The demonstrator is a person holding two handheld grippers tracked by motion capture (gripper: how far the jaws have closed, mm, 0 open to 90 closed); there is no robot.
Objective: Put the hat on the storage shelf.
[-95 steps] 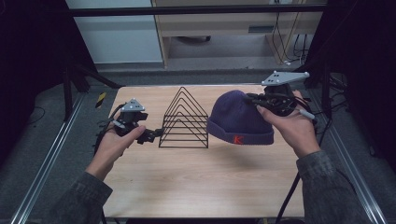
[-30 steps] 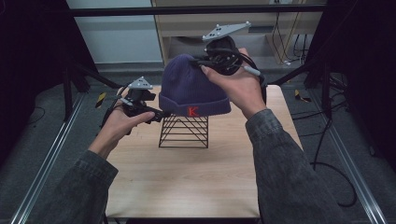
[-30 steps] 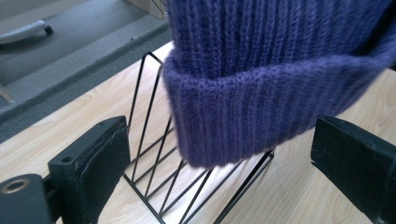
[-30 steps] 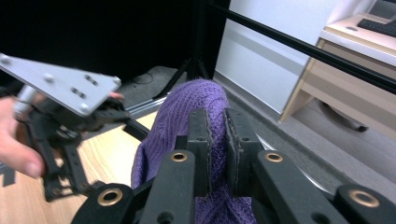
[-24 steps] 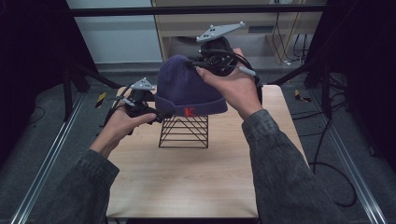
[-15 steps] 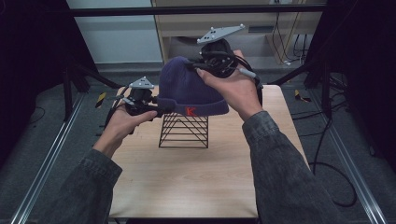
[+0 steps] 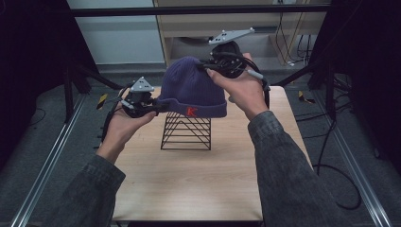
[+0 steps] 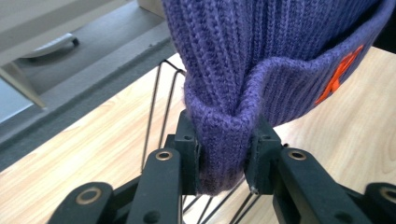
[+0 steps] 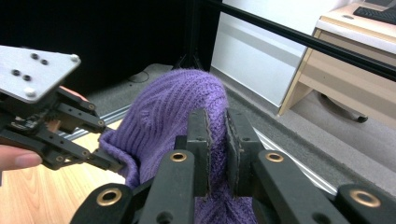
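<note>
A purple knit beanie (image 7: 191, 87) with an orange K on its cuff hangs in the air just above a black wire rack (image 7: 186, 131) standing on the wooden table (image 7: 189, 179). My left gripper (image 7: 153, 108) is shut on the folded cuff (image 8: 223, 144) at the hat's left end. My right gripper (image 7: 209, 67) is shut on the hat's crown (image 9: 205, 100), held higher and farther back. In the right gripper view the left gripper (image 9: 105, 161) shows at the left, clamped on the cuff. The rack's wires (image 8: 156, 112) show just behind the cuff in the left gripper view.
Black frame posts stand at both sides of the table, and a black bar crosses the back. A light wooden desk (image 9: 355, 56) and white cabinet (image 7: 113, 33) stand behind. Cables (image 7: 331, 156) trail over the floor to the right.
The right gripper lifted the beanie off the table from the rack's right and brought it above the rack. The left gripper rose and shut on the cuff. In the last second the hat barely moved.
</note>
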